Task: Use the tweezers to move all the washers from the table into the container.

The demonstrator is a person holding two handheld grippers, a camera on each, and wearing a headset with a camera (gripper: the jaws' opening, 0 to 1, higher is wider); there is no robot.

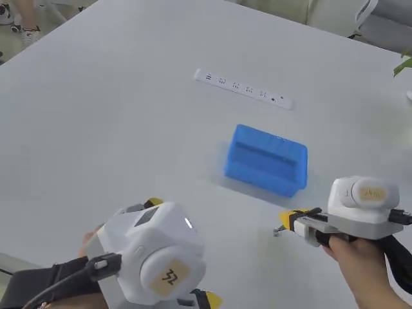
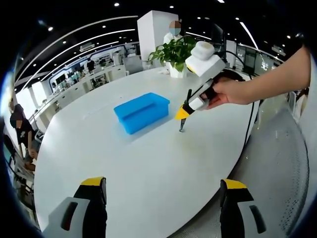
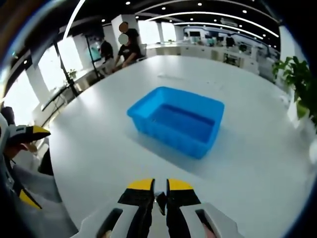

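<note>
A blue rectangular container (image 1: 267,159) stands open-topped on the white table; it also shows as the blue container (image 2: 141,111) and, close ahead, the container (image 3: 176,119). My right gripper (image 1: 300,217) is just in front of it, shut on thin dark tweezers (image 1: 278,230) whose tip points down at the table. In the right gripper view my right gripper (image 3: 160,191) has its yellow-tipped jaws pressed on the tweezers (image 3: 160,201). My left gripper (image 2: 163,198) is open, jaws wide apart, nothing between them; the left gripper (image 1: 181,252) sits near the table's front edge. The right gripper (image 2: 198,99) also shows there.
A white power strip (image 1: 243,89) lies beyond the container. A potted plant (image 2: 173,52) stands at the far side of the table (image 1: 96,129). People and desks are in the background, away from the table.
</note>
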